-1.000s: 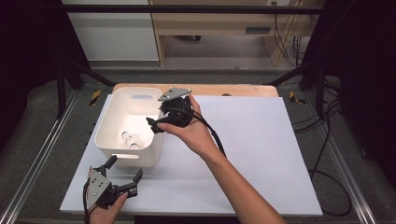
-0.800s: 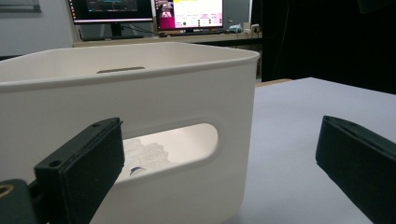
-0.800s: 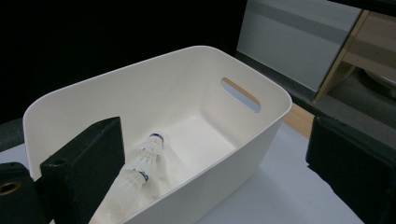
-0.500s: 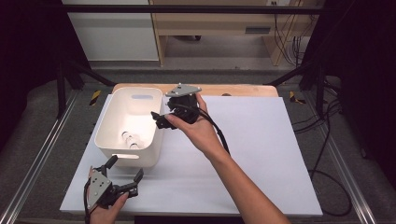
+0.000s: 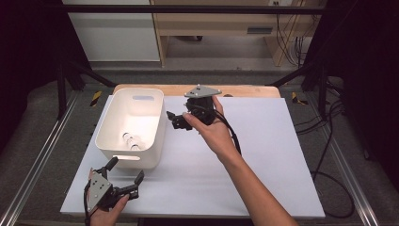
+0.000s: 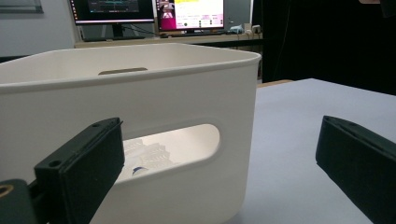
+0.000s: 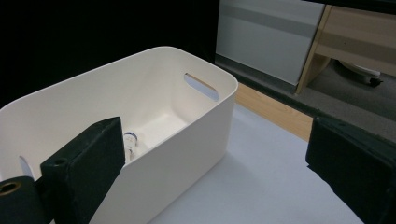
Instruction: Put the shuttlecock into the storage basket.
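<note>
high view had the right gripper [image 5: 178, 120] hanging just beside the white bin [image 5: 113, 127], jaws spread wide and empty. the small bottle [image 5: 131, 140] lay on the bin's floor near its front wall, so the drop looked done. the left gripper [image 5: 123, 180] sat low on the white table [image 5: 263, 155] near the front edge, just short of the bin, jaws wide, nothing in them. nothing else waited on the table; what was left seemed only pulling clear.
</note>
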`<state>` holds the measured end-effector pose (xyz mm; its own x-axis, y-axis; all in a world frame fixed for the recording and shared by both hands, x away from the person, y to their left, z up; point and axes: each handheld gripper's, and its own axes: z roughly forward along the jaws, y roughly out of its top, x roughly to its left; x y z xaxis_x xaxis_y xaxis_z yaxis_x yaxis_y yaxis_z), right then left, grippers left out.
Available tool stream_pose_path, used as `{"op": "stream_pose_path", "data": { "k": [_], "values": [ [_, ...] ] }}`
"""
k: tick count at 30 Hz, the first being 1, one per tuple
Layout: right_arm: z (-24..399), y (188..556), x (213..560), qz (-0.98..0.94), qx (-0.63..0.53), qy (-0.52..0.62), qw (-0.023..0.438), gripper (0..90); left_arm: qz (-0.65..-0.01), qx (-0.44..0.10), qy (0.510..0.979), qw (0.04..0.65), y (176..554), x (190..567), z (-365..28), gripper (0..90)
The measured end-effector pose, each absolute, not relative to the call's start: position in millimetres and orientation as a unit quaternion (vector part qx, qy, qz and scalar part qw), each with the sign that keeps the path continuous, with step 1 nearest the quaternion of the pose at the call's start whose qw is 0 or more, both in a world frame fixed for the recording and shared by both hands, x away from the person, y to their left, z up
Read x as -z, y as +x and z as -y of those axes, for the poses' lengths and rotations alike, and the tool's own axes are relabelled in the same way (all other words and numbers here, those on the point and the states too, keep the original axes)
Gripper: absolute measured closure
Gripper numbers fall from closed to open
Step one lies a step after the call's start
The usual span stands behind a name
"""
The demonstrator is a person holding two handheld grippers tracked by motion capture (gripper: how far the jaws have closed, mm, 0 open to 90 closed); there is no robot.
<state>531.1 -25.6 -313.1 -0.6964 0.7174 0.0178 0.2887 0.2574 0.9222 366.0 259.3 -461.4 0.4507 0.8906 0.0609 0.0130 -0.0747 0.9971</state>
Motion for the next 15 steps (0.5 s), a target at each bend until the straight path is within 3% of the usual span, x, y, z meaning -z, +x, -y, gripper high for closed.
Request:
{"op": "stream_pose_path", "data": {
  "k": [15],
  "values": [
    [66, 528, 317, -0.754, -0.508, 0.353, 0.222, 5.2, -0.361, -0.382, 0.627, 0.575, 365, 462, -260, 1.3]
  ]
}}
